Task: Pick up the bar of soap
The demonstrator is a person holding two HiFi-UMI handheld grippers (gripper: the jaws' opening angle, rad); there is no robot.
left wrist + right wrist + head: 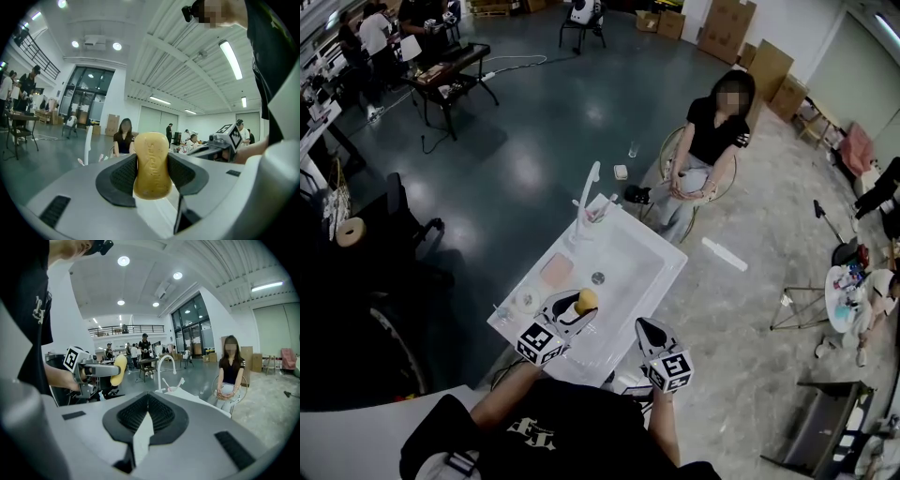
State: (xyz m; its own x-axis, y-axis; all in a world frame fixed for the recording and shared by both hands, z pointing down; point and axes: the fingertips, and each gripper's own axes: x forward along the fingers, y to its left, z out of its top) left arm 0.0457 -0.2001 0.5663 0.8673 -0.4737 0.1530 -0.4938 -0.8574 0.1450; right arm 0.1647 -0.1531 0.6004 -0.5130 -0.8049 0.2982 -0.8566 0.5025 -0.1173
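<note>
The yellow bar of soap [152,165] stands upright, squeezed between the black pads of my left gripper [152,176], which is shut on it. In the head view the soap [586,300] is held just above the near end of the white sink [623,272]. The right gripper view shows the soap [120,370] at the tip of the left gripper, off to its left. My right gripper [147,413] is shut with nothing between its pads; it hovers at the sink's near right corner [652,335].
A white faucet [587,192] and a cup with toothbrushes [598,212] stand at the sink's far end. A pink pad [556,271] and a round dish [525,301] lie on the left ledge. A person sits on a chair [703,155] beyond the sink.
</note>
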